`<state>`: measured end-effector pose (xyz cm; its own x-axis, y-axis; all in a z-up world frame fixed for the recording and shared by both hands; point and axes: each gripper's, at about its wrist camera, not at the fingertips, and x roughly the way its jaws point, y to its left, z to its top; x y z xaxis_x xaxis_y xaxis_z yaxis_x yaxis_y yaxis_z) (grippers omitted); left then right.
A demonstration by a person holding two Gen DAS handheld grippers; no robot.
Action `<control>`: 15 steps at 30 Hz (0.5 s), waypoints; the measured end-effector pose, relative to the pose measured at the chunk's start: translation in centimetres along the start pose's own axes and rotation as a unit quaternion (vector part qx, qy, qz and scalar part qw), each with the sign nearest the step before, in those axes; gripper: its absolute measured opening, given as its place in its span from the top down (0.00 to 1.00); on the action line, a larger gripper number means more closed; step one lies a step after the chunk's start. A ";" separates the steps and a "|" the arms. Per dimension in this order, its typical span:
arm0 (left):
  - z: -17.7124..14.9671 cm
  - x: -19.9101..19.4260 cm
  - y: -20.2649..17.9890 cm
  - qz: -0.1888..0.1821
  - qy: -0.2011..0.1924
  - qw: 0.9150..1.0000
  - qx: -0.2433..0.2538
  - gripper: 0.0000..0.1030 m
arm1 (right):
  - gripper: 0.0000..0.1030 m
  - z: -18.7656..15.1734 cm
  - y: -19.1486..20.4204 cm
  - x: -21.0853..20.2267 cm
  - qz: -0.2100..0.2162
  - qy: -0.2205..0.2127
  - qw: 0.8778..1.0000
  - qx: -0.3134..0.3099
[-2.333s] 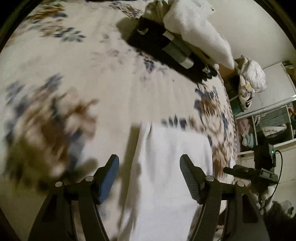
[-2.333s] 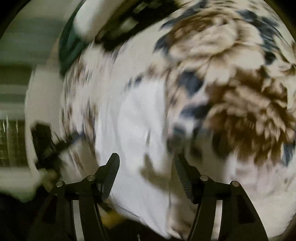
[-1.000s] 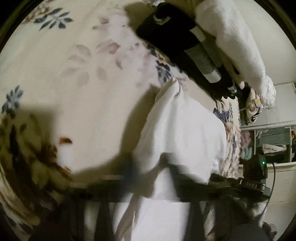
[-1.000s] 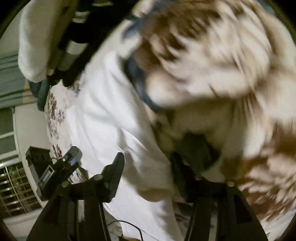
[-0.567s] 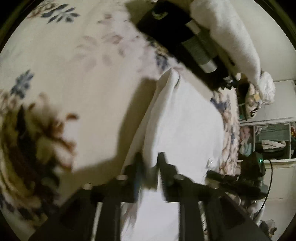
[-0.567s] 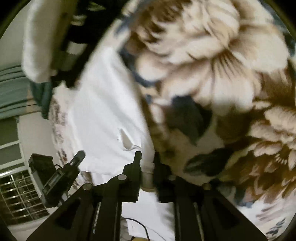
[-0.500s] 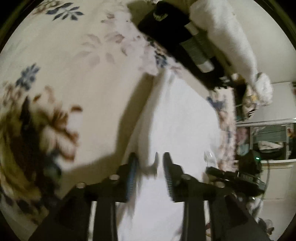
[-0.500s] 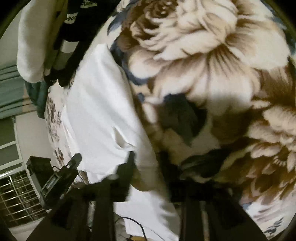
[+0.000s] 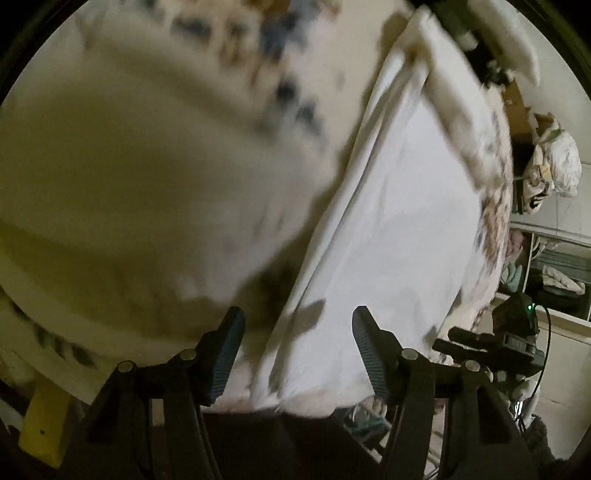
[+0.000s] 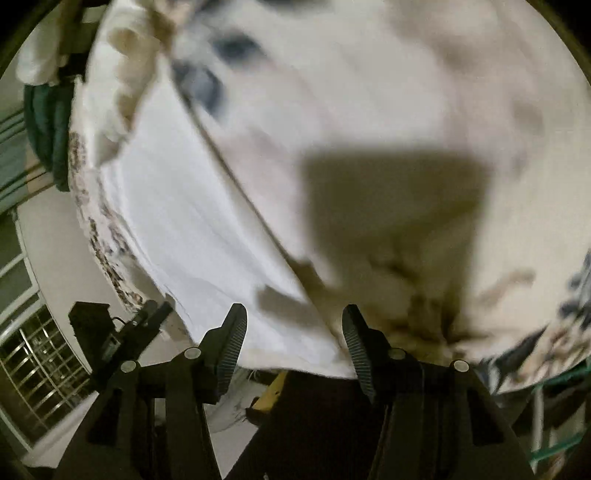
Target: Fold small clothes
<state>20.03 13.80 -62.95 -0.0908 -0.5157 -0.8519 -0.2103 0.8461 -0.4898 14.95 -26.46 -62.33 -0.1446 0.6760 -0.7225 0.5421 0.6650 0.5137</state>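
Note:
A white garment [image 9: 399, 221] lies flat on the flowered blanket [image 9: 147, 166], folded into a long strip that reaches the bed's near edge. It also shows in the right wrist view [image 10: 177, 229]. My left gripper [image 9: 297, 332] is open and empty, just over the garment's near left edge. My right gripper [image 10: 293, 332] is open and empty, over the garment's near right edge. Both views are blurred by motion.
A white pillow [image 9: 506, 33] and dark clothes lie at the far end of the bed. A black device [image 9: 513, 332] with a green light stands on a stand beside the bed; it also shows in the right wrist view [image 10: 110, 332]. A shelf with folded things [image 9: 554, 273] is at the right.
Both grippers were shut on the garment's edges about half a second ago. Both have let go, opened wide and drawn back toward the near edge of the bed.

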 end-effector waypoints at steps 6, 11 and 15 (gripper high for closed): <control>-1.7 1.7 -1.6 0.008 -0.016 0.999 0.028 0.66 | 0.46 -1.1 -1.3 3.2 0.043 0.006 0.999 0.022; -2.4 0.1 -3.3 0.018 -0.031 0.999 0.039 0.97 | 0.93 -1.8 1.1 3.8 0.035 -0.015 0.999 0.005; -2.5 -1.9 -3.3 -0.022 -0.034 0.999 0.002 0.97 | 0.97 -2.6 2.7 2.7 0.056 -0.022 0.998 0.000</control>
<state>18.50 11.64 -59.23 -0.0154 -0.5414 -0.8406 -0.2079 0.8241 -0.5270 13.84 -21.97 -61.69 -0.0466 0.7312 -0.6806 0.5530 0.5863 0.5920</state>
